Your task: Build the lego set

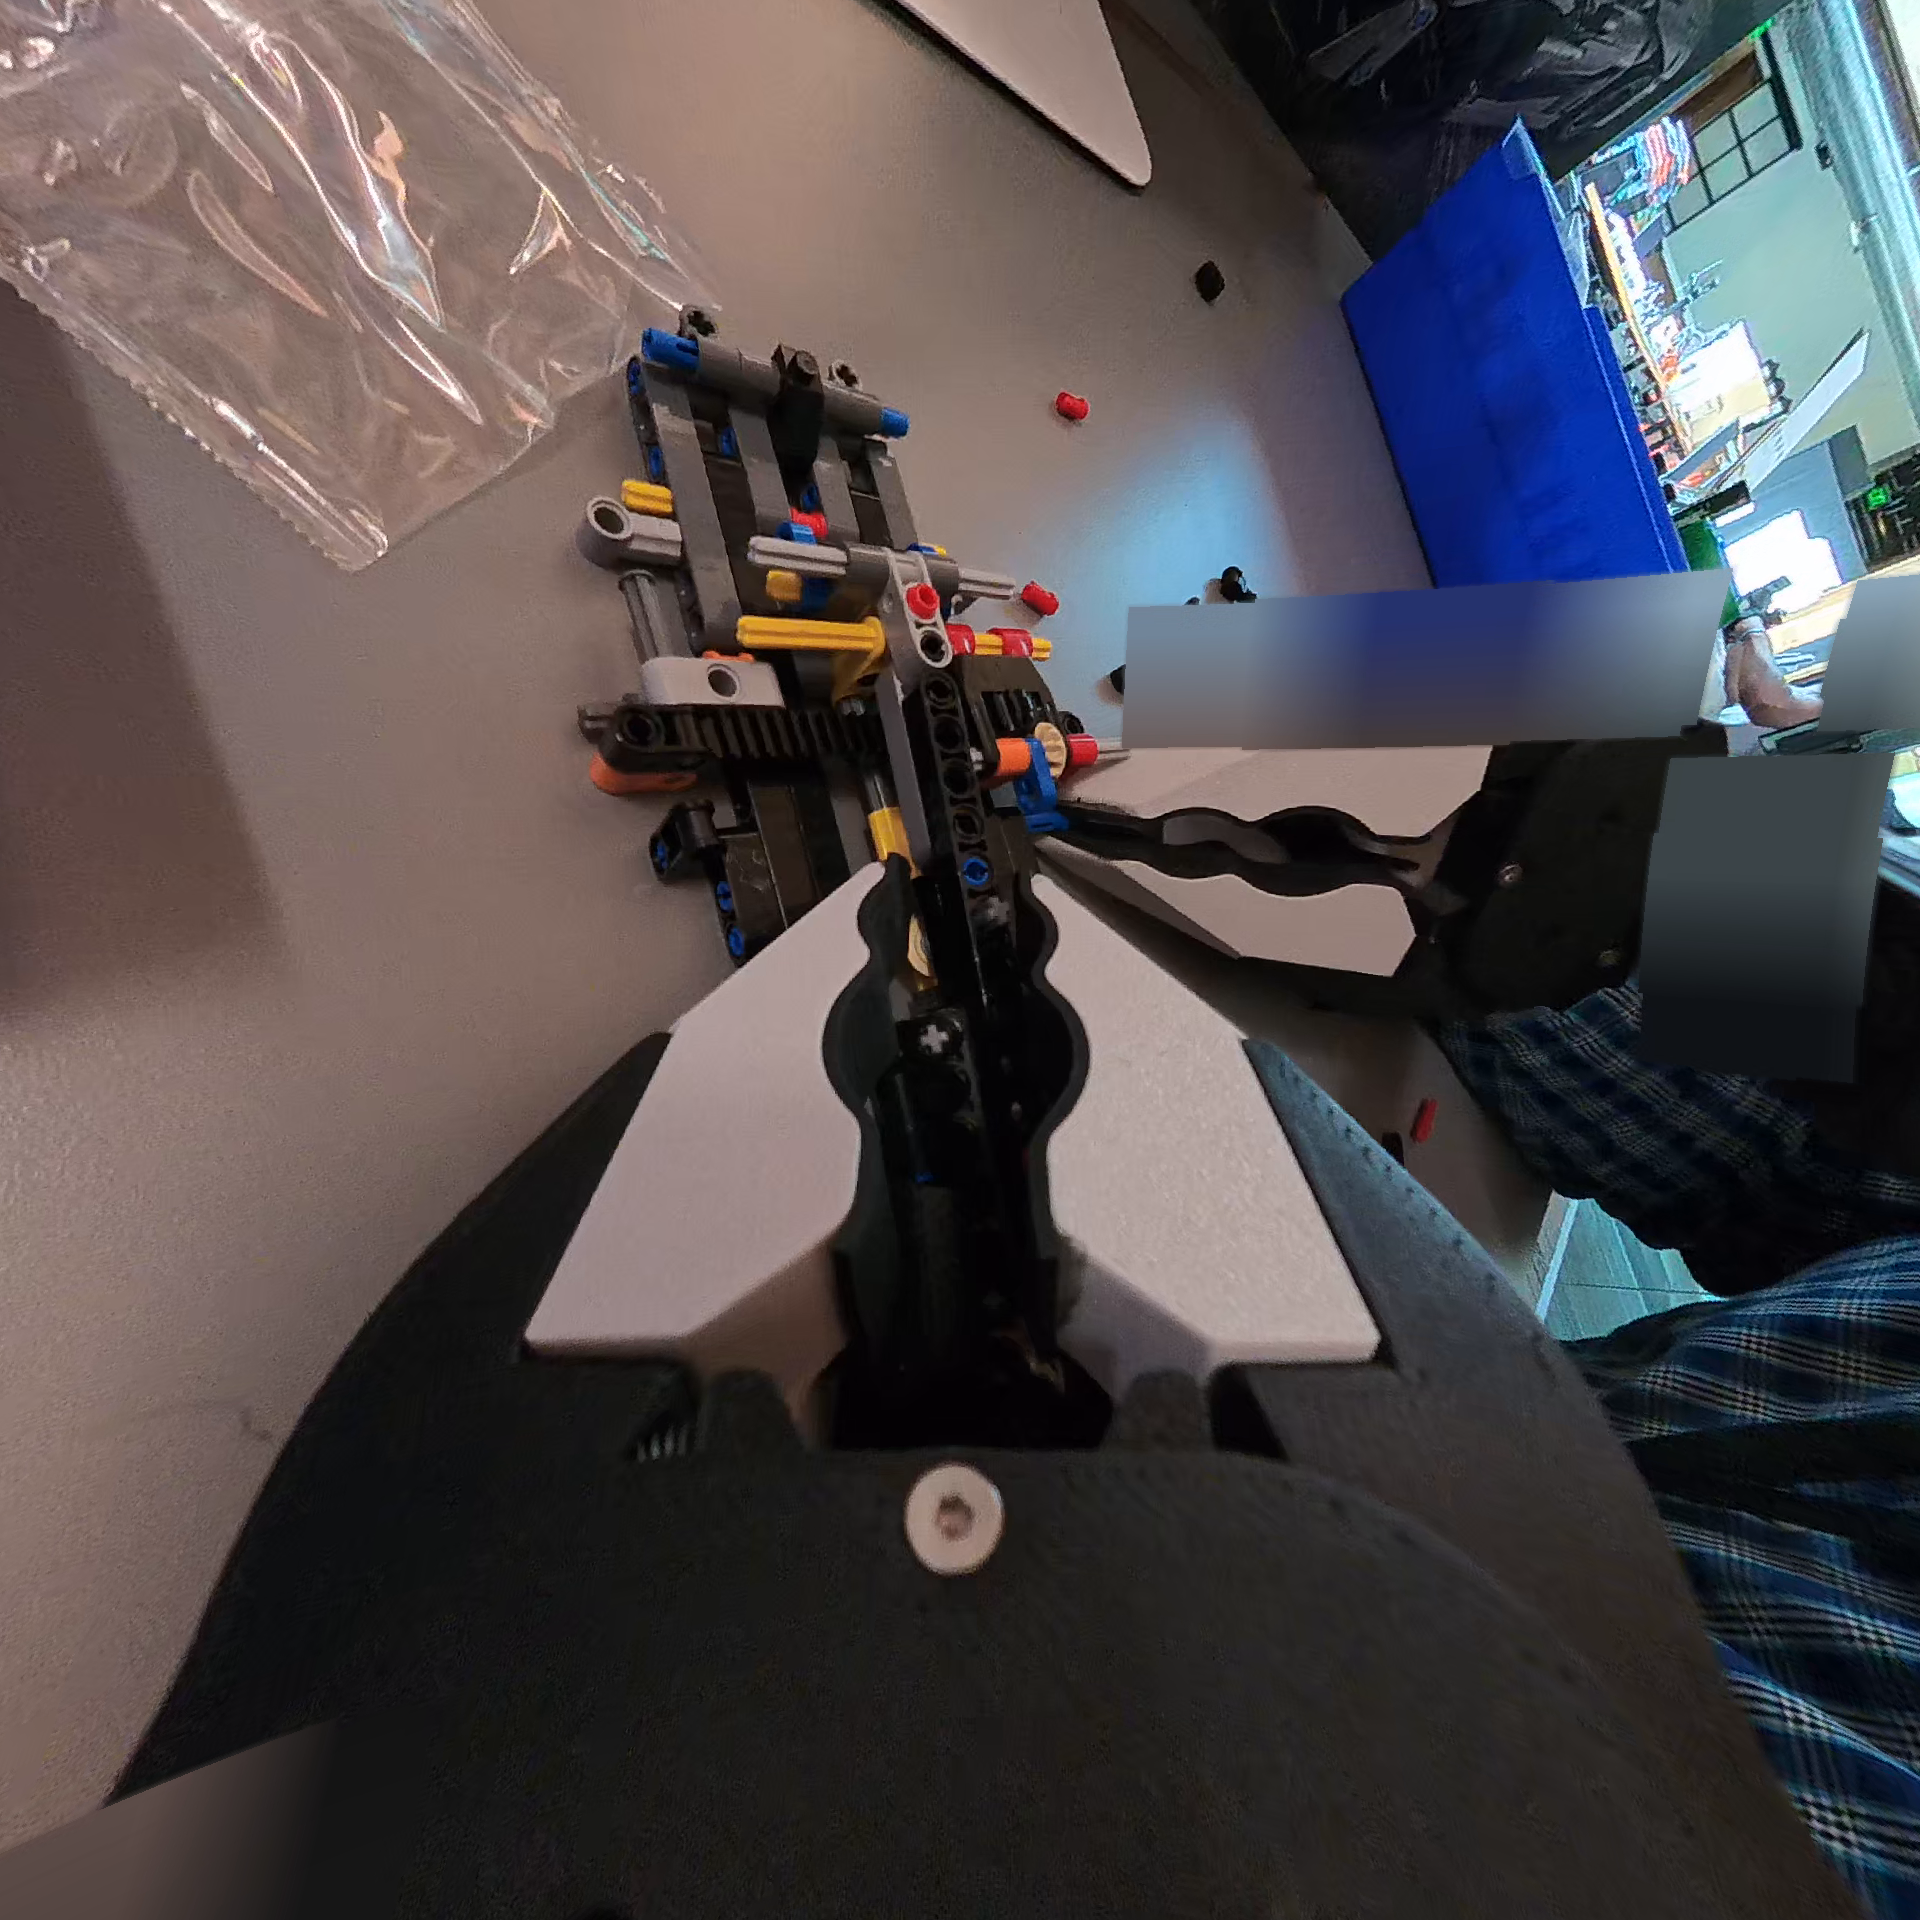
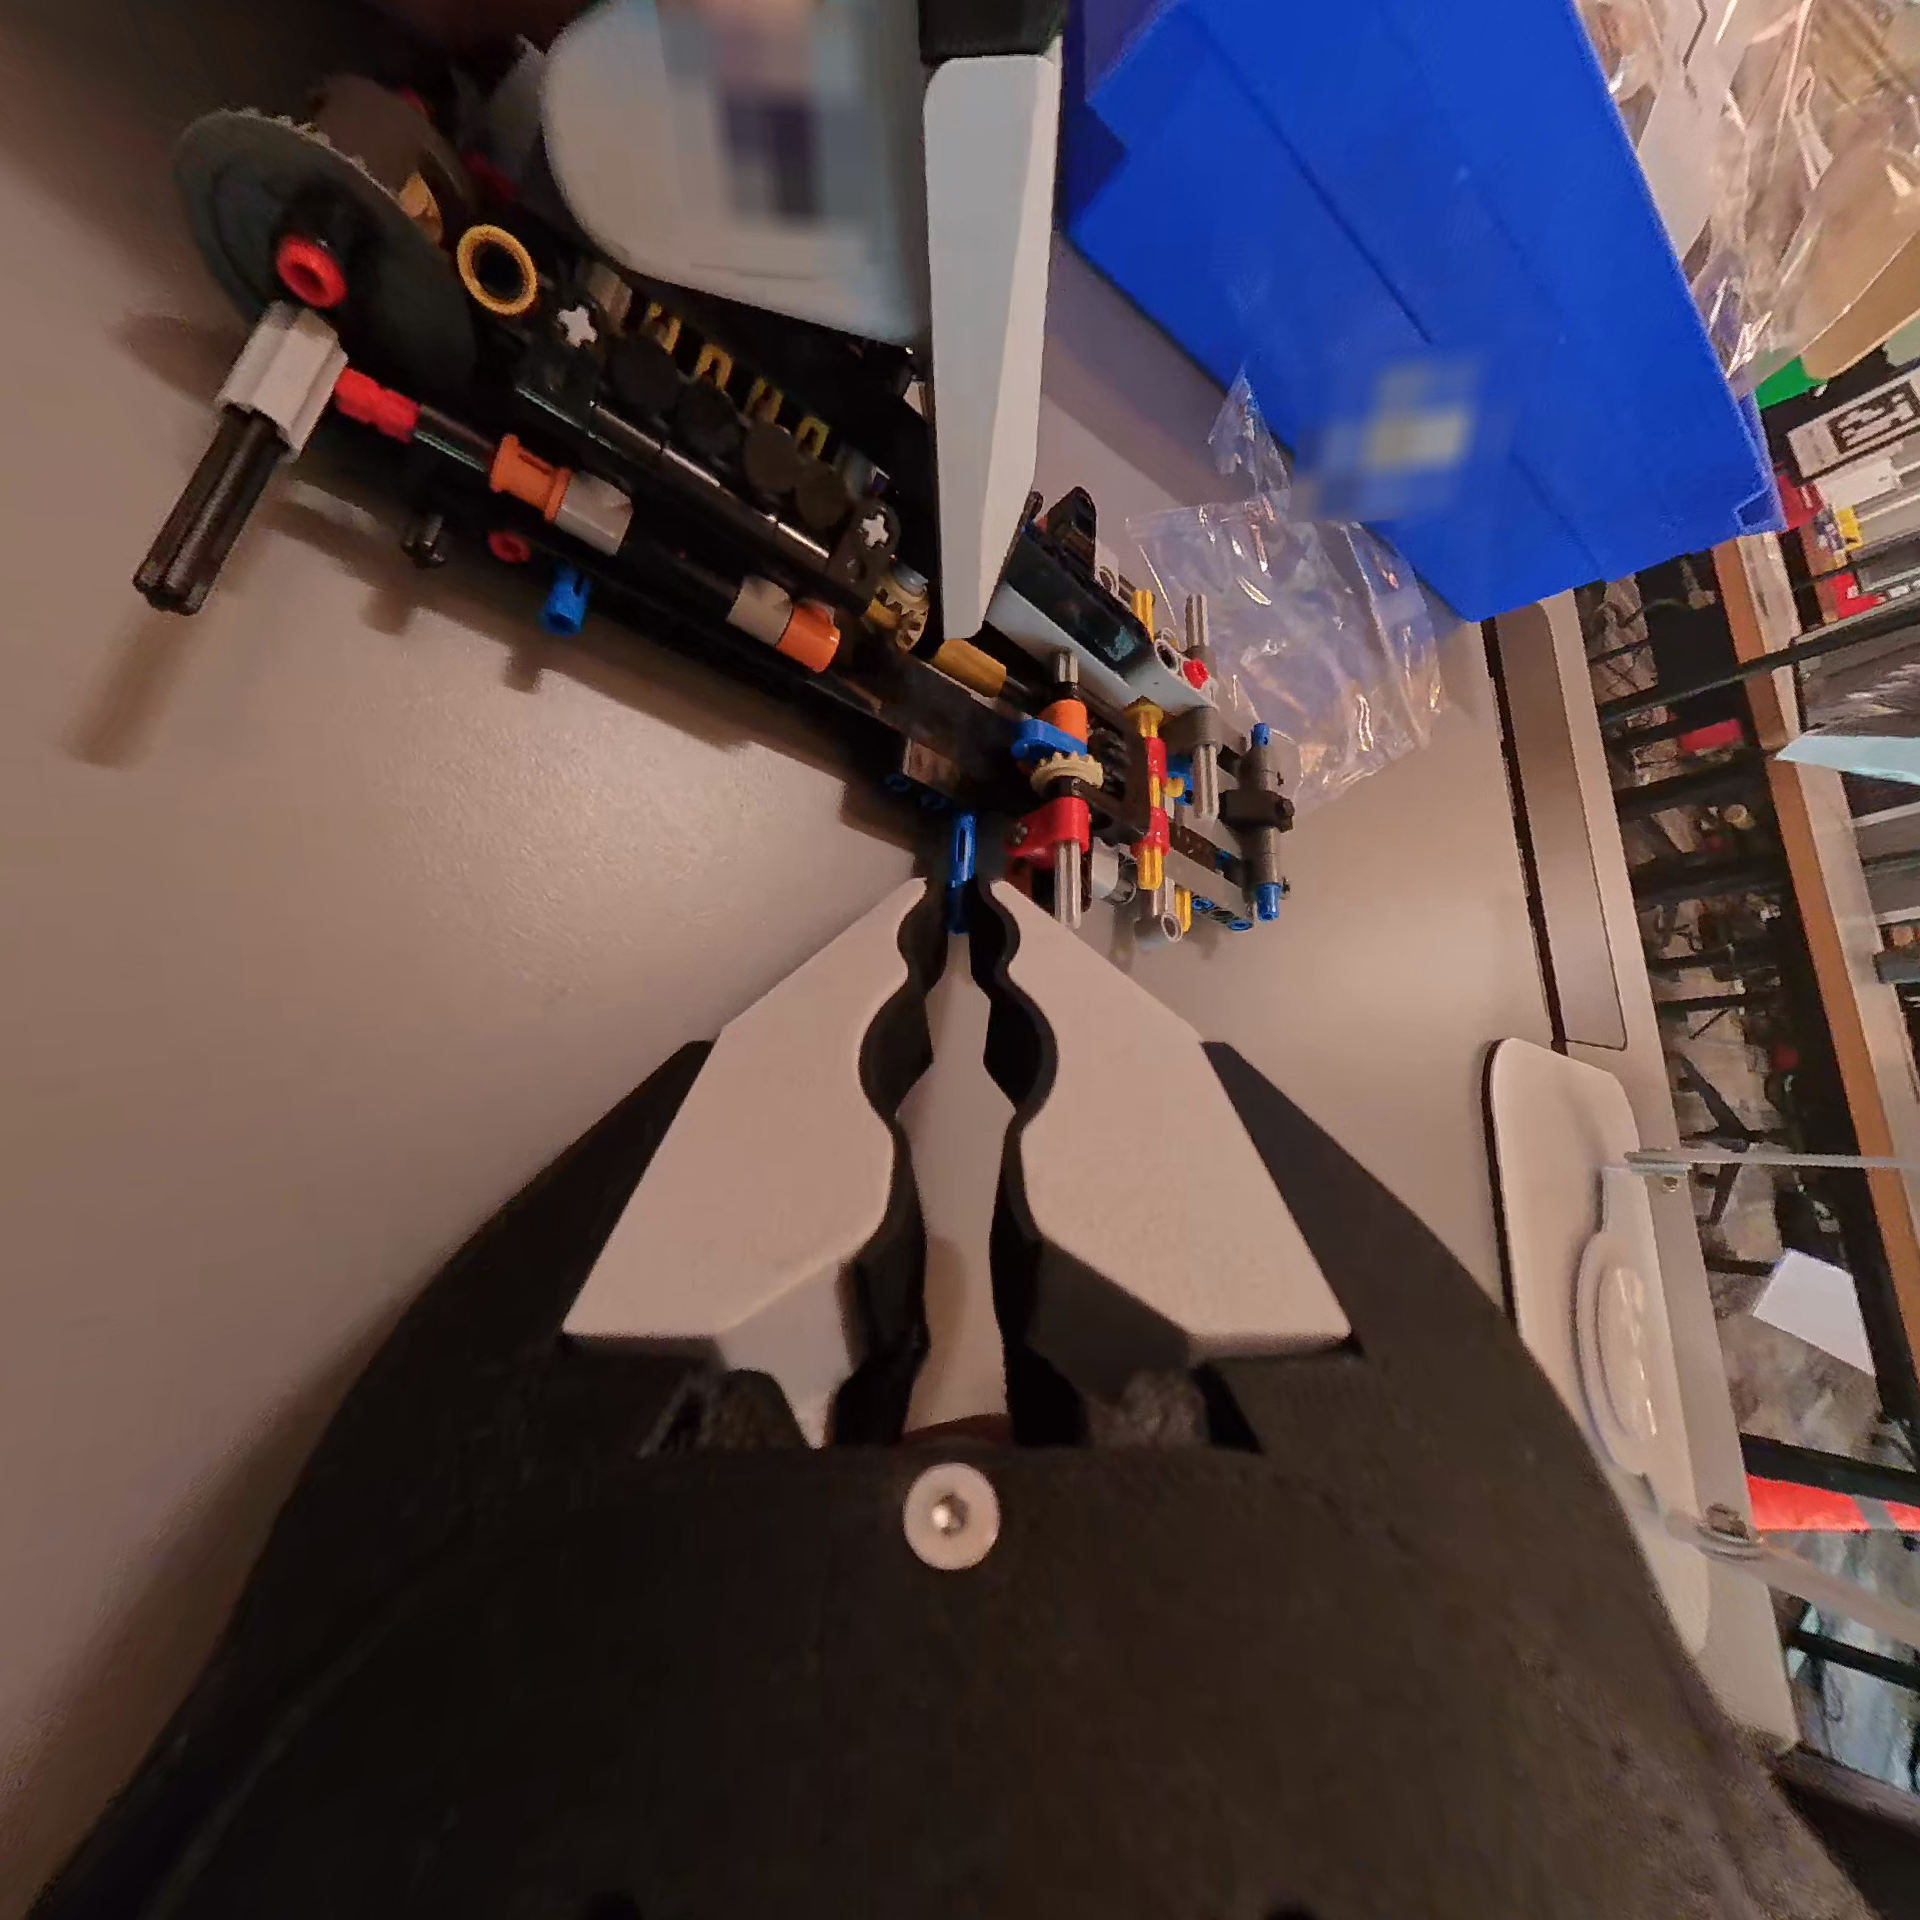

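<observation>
A Lego Technic chassis (image 1: pixel 790 582) of black, grey, yellow and red parts lies on the grey table. My left gripper (image 1: pixel 951 894) is shut on the chassis's long black beam section, which runs back between the fingers. In the right wrist view the same chassis (image 2: pixel 727 520) stretches from a black wheel disc at upper left to the frame end at centre. My right gripper (image 2: pixel 961 896) is shut on a small blue pin (image 2: pixel 961 862), whose far end is at the chassis side. The right gripper also shows at the right in the left wrist view (image 1: pixel 1195 842).
A clear plastic bag (image 1: pixel 281 260) lies by the chassis's far end. A blue bin (image 2: pixel 1403 270) stands behind it. Loose red pieces (image 1: pixel 1070 403) and black pieces (image 1: pixel 1208 277) lie on the table. A white board (image 2: pixel 1579 1247) lies near the table edge. A plaid sleeve (image 1: pixel 1714 1195) shows at right. Across from one pair of fingers to the other is roughly 5 centimetres.
</observation>
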Demonstrator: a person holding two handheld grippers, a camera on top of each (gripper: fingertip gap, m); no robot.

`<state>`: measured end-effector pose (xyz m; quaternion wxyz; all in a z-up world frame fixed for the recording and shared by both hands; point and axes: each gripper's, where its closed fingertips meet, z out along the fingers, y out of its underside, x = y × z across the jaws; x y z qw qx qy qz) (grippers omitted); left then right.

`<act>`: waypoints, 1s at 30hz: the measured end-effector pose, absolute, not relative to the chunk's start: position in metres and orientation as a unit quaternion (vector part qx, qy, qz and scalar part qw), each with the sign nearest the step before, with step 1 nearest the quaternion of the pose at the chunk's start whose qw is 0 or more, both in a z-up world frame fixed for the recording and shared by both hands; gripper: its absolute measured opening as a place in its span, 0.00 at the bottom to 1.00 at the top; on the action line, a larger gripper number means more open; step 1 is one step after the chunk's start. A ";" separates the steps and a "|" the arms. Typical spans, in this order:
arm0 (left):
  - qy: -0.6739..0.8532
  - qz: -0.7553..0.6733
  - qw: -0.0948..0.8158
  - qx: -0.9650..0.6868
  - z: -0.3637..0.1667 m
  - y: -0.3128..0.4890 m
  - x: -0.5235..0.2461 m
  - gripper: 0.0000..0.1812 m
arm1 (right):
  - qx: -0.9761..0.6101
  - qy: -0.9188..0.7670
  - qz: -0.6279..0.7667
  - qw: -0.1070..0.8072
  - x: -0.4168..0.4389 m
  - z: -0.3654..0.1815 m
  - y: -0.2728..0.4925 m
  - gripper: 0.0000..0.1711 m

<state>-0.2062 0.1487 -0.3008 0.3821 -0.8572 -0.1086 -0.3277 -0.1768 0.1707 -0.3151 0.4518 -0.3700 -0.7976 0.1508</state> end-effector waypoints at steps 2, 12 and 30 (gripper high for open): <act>-0.110 -0.326 0.383 -0.857 -0.301 0.149 -0.207 0.10 | -0.381 -0.792 0.149 0.453 -0.178 -0.315 0.170 0.00; -0.114 -0.333 0.380 -0.855 -0.301 0.148 -0.208 0.10 | -0.352 -0.806 0.185 0.439 -0.180 -0.315 0.170 0.00; -0.128 -0.343 0.375 -0.852 -0.301 0.147 -0.211 0.10 | -0.378 -0.801 0.196 0.422 -0.183 -0.315 0.168 0.00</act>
